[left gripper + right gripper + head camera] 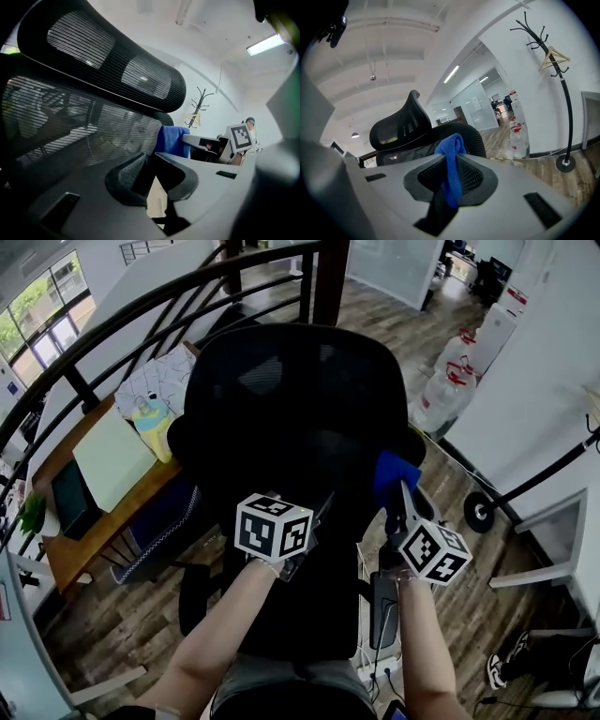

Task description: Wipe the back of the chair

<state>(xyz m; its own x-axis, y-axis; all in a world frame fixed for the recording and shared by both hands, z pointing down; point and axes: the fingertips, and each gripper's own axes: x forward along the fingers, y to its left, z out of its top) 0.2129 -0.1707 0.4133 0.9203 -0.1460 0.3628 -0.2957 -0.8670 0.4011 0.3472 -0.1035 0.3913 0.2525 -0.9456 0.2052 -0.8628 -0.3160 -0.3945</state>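
The black mesh chair [300, 418] stands with its back toward me, headrest [112, 61] on top. My right gripper [401, 495] is shut on a blue cloth [392, 474], which rests against the right edge of the chair back. In the right gripper view the cloth [451, 159] hangs pinched between the jaws of the right gripper [451, 157], with the chair back [454, 136] just beyond. My left gripper [314, 512] sits low against the middle of the back. Its jaws meet at the tips of the left gripper [151, 157], with nothing seen between them, beside the mesh [70, 126].
A wooden desk [94, 521] with a pale green pad [112, 457] stands left of the chair, under a curved black railing [141, 306]. Water bottles [448, 376] stand at the back right. A coat stand base [482, 512] and floor cables [384, 667] lie to the right.
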